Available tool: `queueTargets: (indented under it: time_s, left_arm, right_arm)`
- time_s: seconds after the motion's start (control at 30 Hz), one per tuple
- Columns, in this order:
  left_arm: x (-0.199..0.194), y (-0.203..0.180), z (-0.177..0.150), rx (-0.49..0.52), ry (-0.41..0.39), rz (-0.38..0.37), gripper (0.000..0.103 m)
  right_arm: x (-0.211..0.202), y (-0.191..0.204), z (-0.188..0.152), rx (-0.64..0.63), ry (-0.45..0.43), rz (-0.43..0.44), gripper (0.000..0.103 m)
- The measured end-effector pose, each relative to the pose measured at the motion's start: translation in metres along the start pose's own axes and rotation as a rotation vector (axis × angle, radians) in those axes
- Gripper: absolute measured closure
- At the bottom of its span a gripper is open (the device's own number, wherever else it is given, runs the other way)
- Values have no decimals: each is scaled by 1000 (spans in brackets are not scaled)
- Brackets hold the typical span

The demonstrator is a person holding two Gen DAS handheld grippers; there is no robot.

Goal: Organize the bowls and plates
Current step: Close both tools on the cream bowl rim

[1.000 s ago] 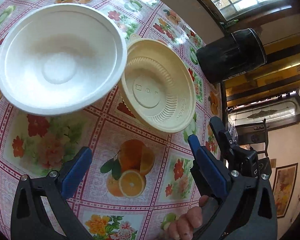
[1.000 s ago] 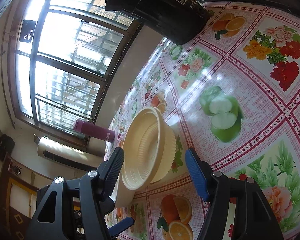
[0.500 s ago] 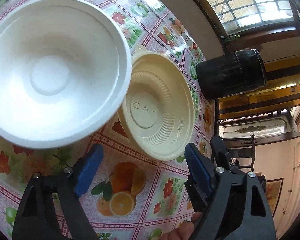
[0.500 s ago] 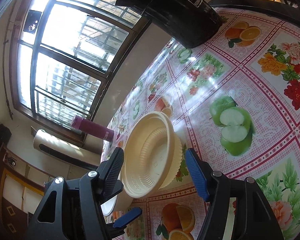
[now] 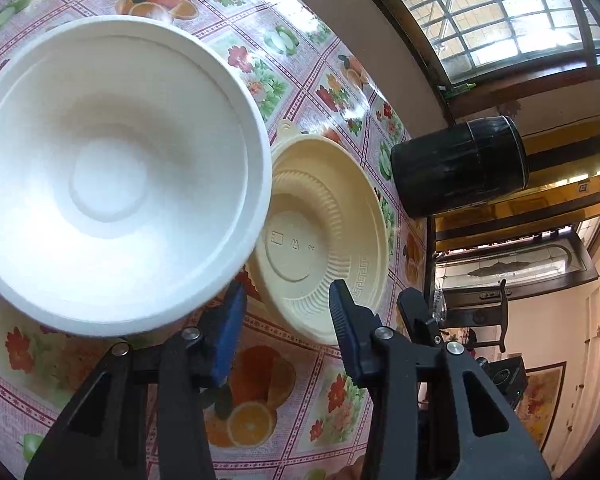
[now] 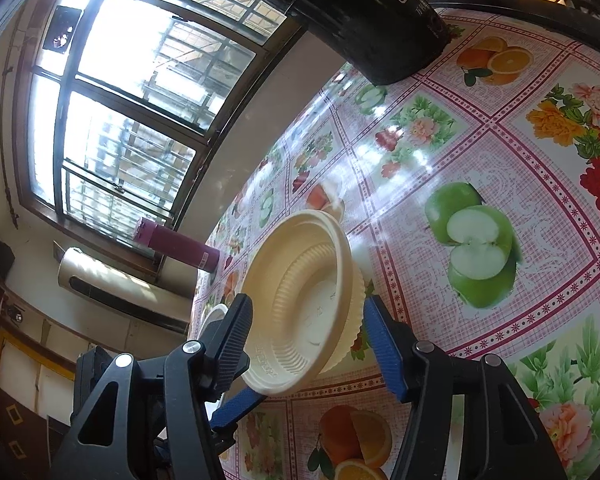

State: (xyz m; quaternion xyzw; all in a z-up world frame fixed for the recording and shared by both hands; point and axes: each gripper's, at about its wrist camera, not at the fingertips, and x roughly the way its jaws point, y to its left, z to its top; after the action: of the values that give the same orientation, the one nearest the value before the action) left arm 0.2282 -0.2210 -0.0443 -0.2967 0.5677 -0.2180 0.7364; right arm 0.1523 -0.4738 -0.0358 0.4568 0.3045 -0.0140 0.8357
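Cream bowl: ribbed cream plastic bowl [image 6: 300,300] on the fruit-print worktop [image 6: 500,152], between the spread jaws of the right gripper [image 6: 308,332].
White bowl: large white foam bowl [image 5: 112,184], rim overlapping the cream one; fully visible only in left view.
Left gripper [image 5: 286,316]: jaws released, near both rims.
Background: black cylindrical appliance [image 5: 458,168]; magenta flask [image 6: 176,244], right view only.

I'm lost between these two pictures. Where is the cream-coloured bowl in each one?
Left wrist view: the cream bowl sits at centre, right of the white bowl, just beyond the left claw.
Right wrist view: it sits low at centre, between the right claw's open fingers.
Shared landmark: the black pot, right of centre and at top.
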Motion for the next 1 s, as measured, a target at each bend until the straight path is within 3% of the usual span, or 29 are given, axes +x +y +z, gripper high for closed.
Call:
queueTargets:
  time_s: [0.13,0.3,0.43,0.5,0.7,1.0]
  left_arm:
    - [3,1,2,2,-3,7,67]
    - [4,5,4,5,-9,19,68]
    - [2,2,5,16,-28,52,82]
    - [2,2,6,26,-28,52,82]
    - [5,2,4,42,-16,57,88]
    - [3,-6,-3,84,-2,58,88]
  right_arm:
    - [2,-1,0,-1,5,-12,51]
    - [5,-2,1,-1,13,-30,67]
    - [7,-2,0,-5,18,-44,79]
    - [7,-3,0,-5,18,-57,90]
    - [7,-5,0,1,22,-71,90]
    - [-1,-10,1,37,37,-92,90]
